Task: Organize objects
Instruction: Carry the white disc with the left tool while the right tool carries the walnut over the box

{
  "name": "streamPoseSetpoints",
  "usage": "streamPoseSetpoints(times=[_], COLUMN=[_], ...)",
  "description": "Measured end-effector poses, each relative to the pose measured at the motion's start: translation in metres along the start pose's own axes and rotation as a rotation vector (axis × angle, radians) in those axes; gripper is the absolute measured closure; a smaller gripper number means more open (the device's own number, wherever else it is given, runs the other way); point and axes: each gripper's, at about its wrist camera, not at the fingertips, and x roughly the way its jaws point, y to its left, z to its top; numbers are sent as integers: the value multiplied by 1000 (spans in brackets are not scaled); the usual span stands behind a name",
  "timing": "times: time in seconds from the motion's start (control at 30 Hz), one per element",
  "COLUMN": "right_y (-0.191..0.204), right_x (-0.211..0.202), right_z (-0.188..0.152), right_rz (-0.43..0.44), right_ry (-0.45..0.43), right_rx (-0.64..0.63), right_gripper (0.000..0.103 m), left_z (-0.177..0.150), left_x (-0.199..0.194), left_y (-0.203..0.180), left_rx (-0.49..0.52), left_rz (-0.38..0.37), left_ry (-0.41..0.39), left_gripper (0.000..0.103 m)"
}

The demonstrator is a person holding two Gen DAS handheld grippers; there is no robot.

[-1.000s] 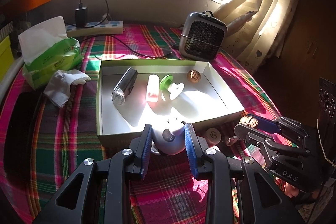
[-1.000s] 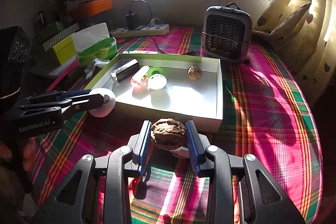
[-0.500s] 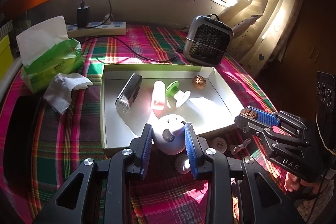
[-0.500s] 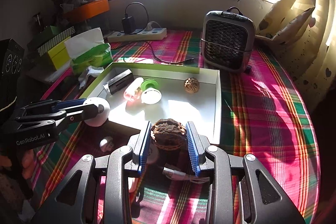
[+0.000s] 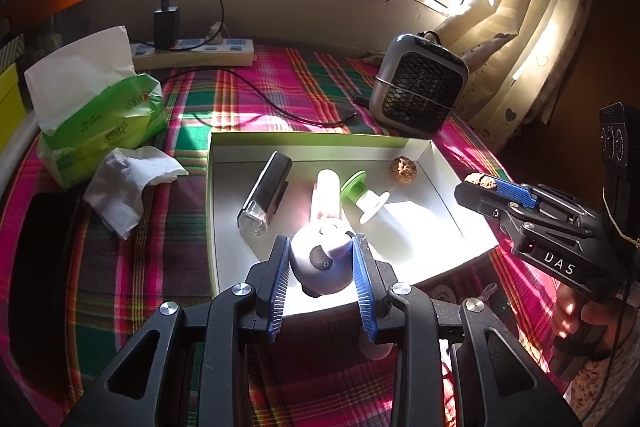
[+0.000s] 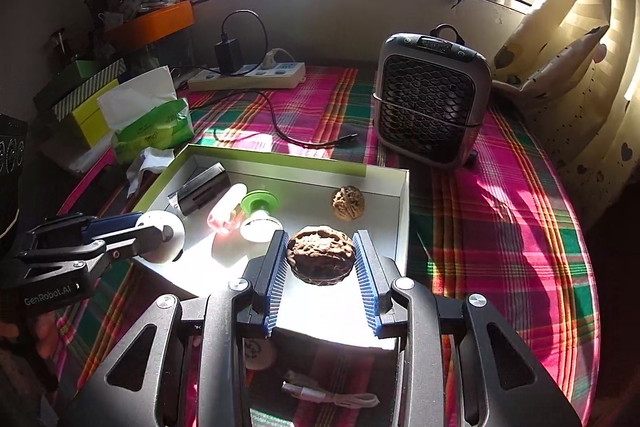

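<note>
My left gripper (image 5: 320, 259) is shut on a round white gadget (image 5: 322, 263) and holds it over the near edge of the white box (image 5: 320, 141). My right gripper (image 6: 321, 259) is shut on a brown walnut (image 6: 321, 259), held above the box's near right part. The box (image 6: 280, 165) holds a black cylinder (image 5: 266, 197), a pink-white tube (image 5: 328, 195), a green-and-white spool (image 5: 362, 193) and a second walnut (image 5: 403, 169). In the right wrist view the left gripper (image 6: 160, 231) shows at the left with the gadget.
A grey fan heater (image 5: 418, 87) stands behind the box, a green tissue pack (image 5: 100, 111) and crumpled tissue (image 5: 128, 183) to its left, a power strip (image 5: 192, 51) at the back. Small round items (image 6: 256, 351) and a cable (image 6: 332, 397) lie on the plaid cloth in front of the box.
Both grippers have lifted and moved forward, from in front of the box to over its near edge, each still holding its object.
</note>
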Motion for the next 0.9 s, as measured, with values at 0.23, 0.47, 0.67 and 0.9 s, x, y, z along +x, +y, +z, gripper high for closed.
streamPoseSetpoints(times=[0.23,0.47,0.67,0.9], right_y=[-8,-5,-1,6], right_x=[25,47,63,77], right_z=[12,21,29,33], right_rz=[20,38,50,55], right_ry=[35,64,78,96], right_rx=[28,17,1,-21], right_gripper=[69,69,69,69], left_z=[3,6,8,12], left_x=[11,24,32,38], left_y=[10,15,19,18], left_rx=[-23,-28,-29,-16], left_rz=[13,21,20,23], left_ry=[14,33,41,48], left_gripper=[75,75,75,75])
